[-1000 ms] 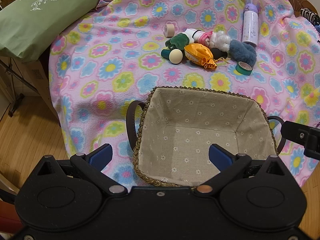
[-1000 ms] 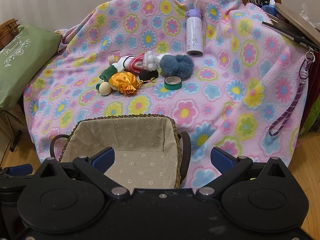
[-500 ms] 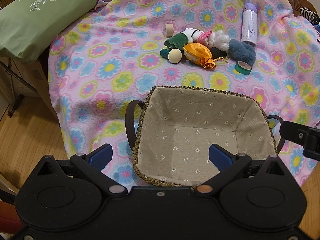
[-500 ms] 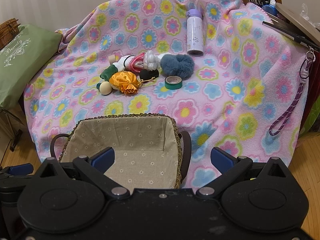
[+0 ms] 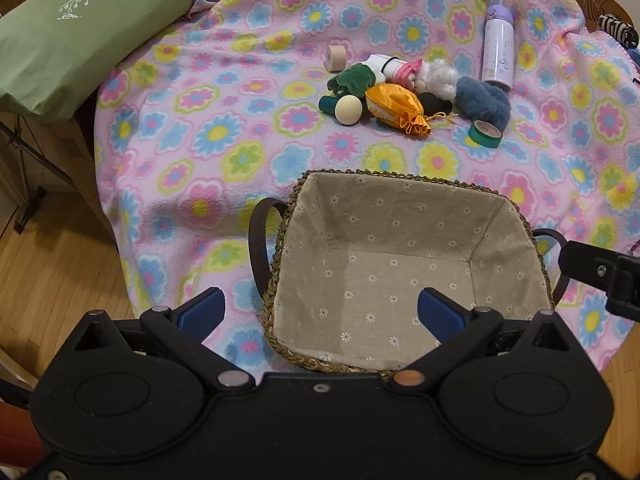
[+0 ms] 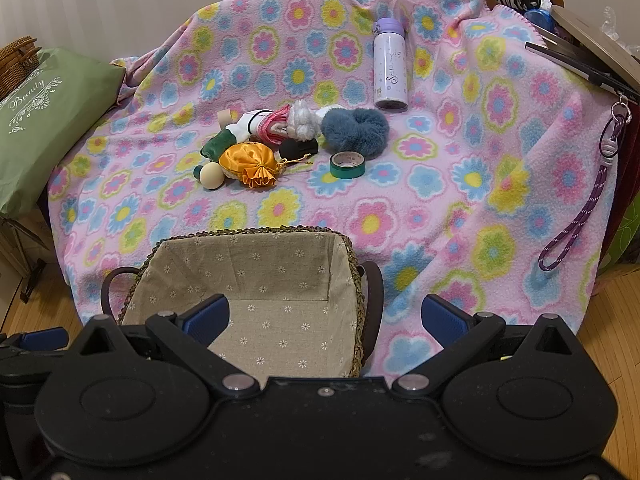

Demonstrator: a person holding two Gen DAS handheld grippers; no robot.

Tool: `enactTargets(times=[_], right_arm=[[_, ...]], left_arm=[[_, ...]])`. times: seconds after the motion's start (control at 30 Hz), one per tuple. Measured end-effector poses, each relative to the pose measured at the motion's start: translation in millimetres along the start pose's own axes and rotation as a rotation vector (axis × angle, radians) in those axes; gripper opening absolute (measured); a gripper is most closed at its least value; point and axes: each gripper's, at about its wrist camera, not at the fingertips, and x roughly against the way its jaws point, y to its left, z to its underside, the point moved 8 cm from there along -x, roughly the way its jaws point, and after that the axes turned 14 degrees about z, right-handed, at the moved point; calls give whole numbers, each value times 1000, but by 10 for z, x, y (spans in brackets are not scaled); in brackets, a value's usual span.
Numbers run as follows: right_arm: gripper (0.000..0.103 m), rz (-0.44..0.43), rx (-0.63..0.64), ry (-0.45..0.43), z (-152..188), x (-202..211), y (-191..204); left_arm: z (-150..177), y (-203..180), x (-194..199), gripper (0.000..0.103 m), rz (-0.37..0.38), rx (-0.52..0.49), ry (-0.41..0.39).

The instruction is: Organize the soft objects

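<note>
A fabric-lined woven basket (image 5: 404, 184) (image 6: 352, 256) sits empty at the near edge of the flowered blanket. Beyond it lies a cluster: an orange satin pouch (image 5: 398, 109) (image 6: 250, 164), a blue fluffy scrunchie (image 5: 484, 104) (image 6: 355, 130), a green soft toy (image 5: 352, 82) (image 6: 216, 145) and a white-and-pink doll (image 5: 420, 76) (image 6: 280, 122). My left gripper (image 5: 320, 314) is open and empty, hovering at the basket's near left rim. My right gripper (image 6: 326, 318) is open and empty over the basket's right side.
A purple bottle (image 5: 498, 54) (image 6: 390, 64) stands behind the cluster. A green tape roll (image 5: 485, 134) (image 6: 347, 165), a beige tape roll (image 5: 335, 58), a wooden ball (image 5: 349, 110) (image 6: 212, 175) and a black item (image 6: 298, 147) lie among the soft things. A green pillow (image 5: 76, 28) is at the left.
Both grippers have drifted slightly back from the blanket; the scene sits a little higher in view. Nothing was taken hold of or moved.
</note>
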Motion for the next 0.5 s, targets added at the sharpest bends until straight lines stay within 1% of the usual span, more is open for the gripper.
enactTargets(times=[0.33,0.5], right_arm=[[103,0,0,-1,0,1,1],[103,-16,-11,-19,-5,27,4]], left_arm=[[12,-20,-8,100,1,0,1],[-1,-64,13,100,31,-1,-20]])
